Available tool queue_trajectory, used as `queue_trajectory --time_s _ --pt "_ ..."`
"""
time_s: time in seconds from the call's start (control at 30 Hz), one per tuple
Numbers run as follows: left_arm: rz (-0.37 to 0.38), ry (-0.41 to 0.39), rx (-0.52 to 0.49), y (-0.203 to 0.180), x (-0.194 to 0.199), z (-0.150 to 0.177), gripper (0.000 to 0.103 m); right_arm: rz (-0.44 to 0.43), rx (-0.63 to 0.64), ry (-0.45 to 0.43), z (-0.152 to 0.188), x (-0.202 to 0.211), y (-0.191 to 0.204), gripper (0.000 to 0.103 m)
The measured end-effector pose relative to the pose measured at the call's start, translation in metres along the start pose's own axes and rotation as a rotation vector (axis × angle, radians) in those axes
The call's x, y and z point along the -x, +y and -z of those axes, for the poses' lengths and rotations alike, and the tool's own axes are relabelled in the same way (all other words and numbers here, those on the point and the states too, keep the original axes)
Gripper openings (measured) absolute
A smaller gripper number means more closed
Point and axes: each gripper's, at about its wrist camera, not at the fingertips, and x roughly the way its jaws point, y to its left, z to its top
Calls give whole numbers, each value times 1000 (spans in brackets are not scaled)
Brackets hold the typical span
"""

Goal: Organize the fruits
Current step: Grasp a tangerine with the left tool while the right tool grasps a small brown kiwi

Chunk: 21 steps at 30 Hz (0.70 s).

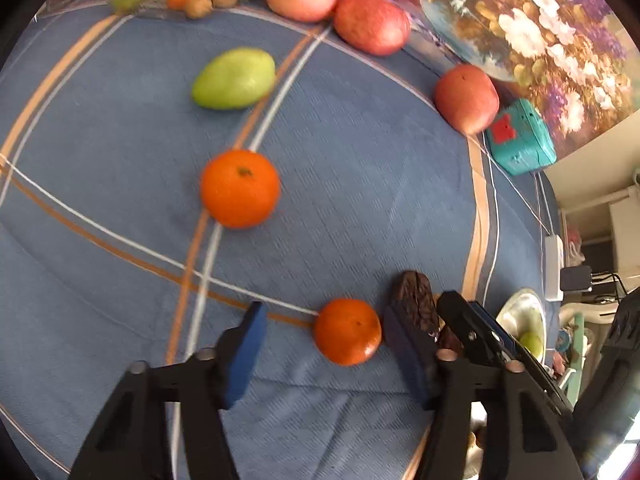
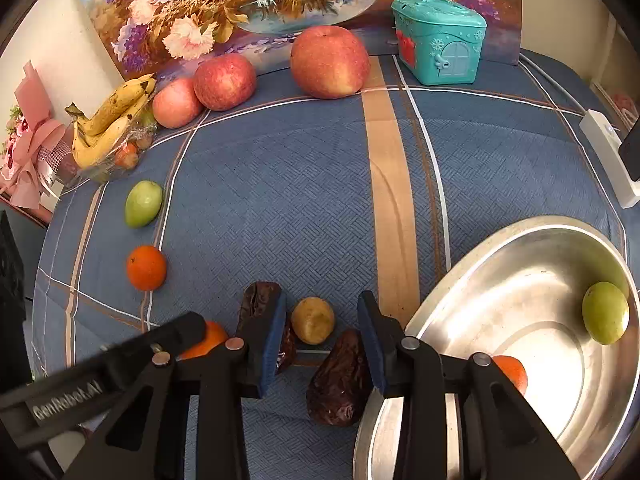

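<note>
My left gripper [image 1: 324,352] sits low over the blue woven tablecloth [image 1: 340,200], blue pads spread apart with a small glossy orange mandarin [image 1: 347,331] between them, closer to the right pad, nothing clamped. A second, bigger mandarin [image 1: 240,188] and a smooth green mango-shaped fruit [image 1: 234,79] lie further out, both motion-blurred. My right gripper [image 2: 322,336] is open too, around a dull yellow round fruit [image 2: 312,320] with a wrinkly dark brown date-like thing [image 2: 340,380] just below it. The shiny steel bowl [image 2: 500,280] on the right holds a green fruit [image 2: 605,313] plus an orange one [image 2: 512,372] half hidden behind my finger. Three matte red apples [image 2: 330,62] line the back.
</note>
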Motion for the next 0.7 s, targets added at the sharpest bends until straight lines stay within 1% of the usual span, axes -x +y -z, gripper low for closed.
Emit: queue_trajectory --time_s 0.07,0.13,0.17,0.33,0.4,0.43,0.5,0.6,0.7 --pt "32 18 25 1 -3 2 53 0 -6 1 0 -1 -1 34" --pt "60 21 43 3 -4 2 46 -6 -11 1 0 -1 -1 34" --pt "95 26 57 5 -5 1 36 -4 -10 1 1 -1 -1 34" --pt "110 21 96 12 -1 1 36 -1 -11 0 1 -2 -1 32" --pt "90 -3 108 15 5 -3 36 4 -13 -1 1 -2 -2 30" --pt "66 -26 103 17 10 -5 36 8 -13 0 1 -3 -2 29" --pt "40 -56 97 17 15 -7 36 13 -12 0 1 -4 -2 28" --pt "38 -76 105 21 22 -11 36 9 -17 3 2 -6 -2 28" --pt "33 -77 105 25 24 -12 36 12 -15 5 1 -9 -1 28"
